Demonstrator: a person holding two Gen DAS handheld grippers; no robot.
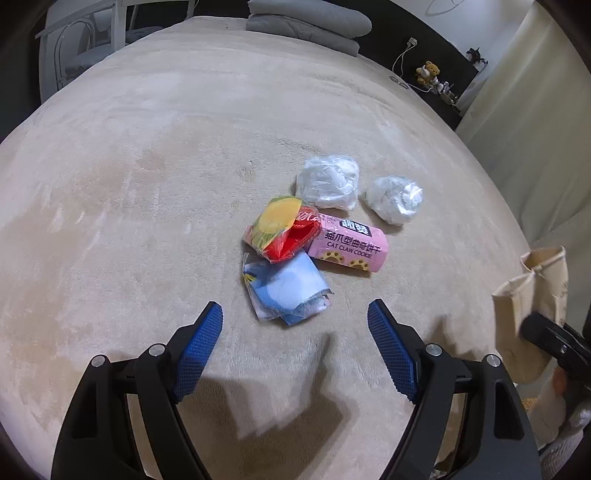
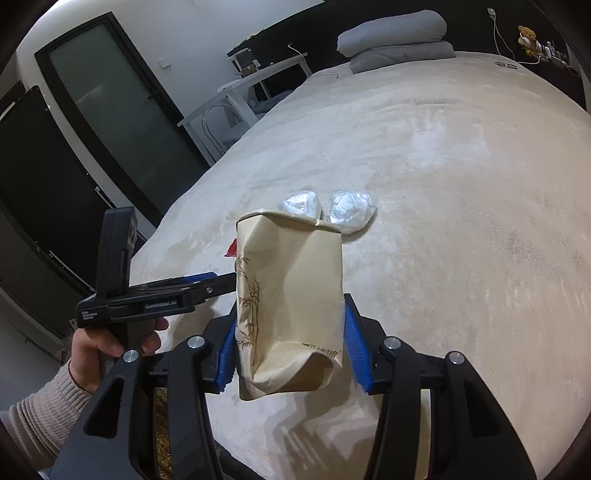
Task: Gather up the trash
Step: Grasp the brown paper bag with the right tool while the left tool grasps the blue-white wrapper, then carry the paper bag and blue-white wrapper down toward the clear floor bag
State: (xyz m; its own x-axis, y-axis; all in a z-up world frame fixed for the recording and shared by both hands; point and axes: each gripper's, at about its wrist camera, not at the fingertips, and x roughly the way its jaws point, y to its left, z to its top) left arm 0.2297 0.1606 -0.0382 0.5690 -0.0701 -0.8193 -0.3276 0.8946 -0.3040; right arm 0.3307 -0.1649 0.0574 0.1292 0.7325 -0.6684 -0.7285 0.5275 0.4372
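Note:
A small heap of trash lies on the beige bed cover (image 1: 140, 177): a blue wrapper (image 1: 286, 290), a red and yellow wrapper (image 1: 282, 230), a pink cookie packet (image 1: 349, 245) and two crumpled white plastic balls (image 1: 328, 182) (image 1: 395, 199). My left gripper (image 1: 295, 312) is open, its blue pads either side of the blue wrapper's near edge and apart from it. My right gripper (image 2: 290, 321) is shut on a beige paper bag (image 2: 291, 280), held upright with its mouth up. The bag (image 1: 528, 306) also shows at the right edge of the left wrist view. It hides most of the heap from the right wrist view.
A folded grey duvet (image 1: 306, 22) lies at the far end of the bed. A white desk and chair (image 2: 236, 99) stand past the bed's left side, by a dark door (image 2: 122, 110). A curtain (image 1: 528, 122) hangs at the right. A hand (image 2: 107, 343) holds the left gripper (image 2: 218, 282).

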